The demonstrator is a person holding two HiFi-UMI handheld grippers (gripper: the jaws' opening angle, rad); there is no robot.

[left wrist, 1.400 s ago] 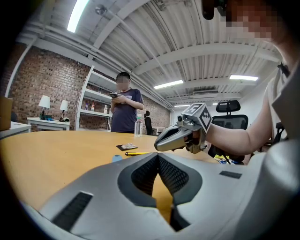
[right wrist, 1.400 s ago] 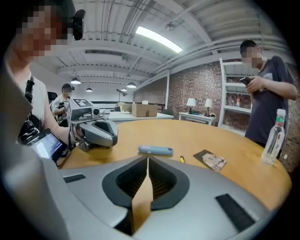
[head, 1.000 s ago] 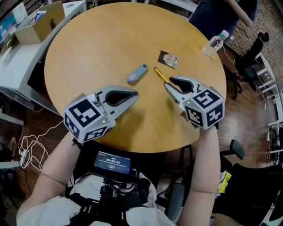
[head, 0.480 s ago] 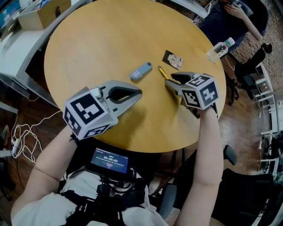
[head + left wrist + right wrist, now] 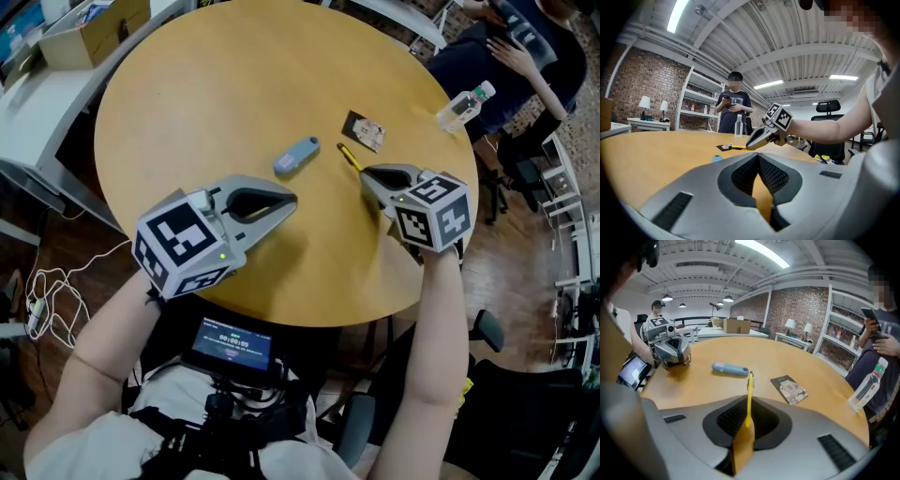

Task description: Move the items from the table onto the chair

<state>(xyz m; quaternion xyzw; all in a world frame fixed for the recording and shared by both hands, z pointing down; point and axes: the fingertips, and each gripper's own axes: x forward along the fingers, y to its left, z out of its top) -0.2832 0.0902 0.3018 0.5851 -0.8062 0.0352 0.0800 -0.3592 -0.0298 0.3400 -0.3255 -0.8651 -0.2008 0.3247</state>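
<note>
Evidently to lift it toward the chair, the right gripper [image 5: 367, 174], jaws just closed, pinches the near end of the slim yellow pen [image 5: 348, 156] on the round wooden table [image 5: 216, 84], while the left gripper [image 5: 286, 200] hovers shut and empty.

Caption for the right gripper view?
Right gripper, fingers just closed on a thin yellow pen on the round wooden table, blue USB stick beyond.

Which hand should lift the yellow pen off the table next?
Right. The jaws of the right hand-held gripper have just been closing and now pinch the yellow pen; the left hand-held gripper sits shut, empty, well short of it.
</note>
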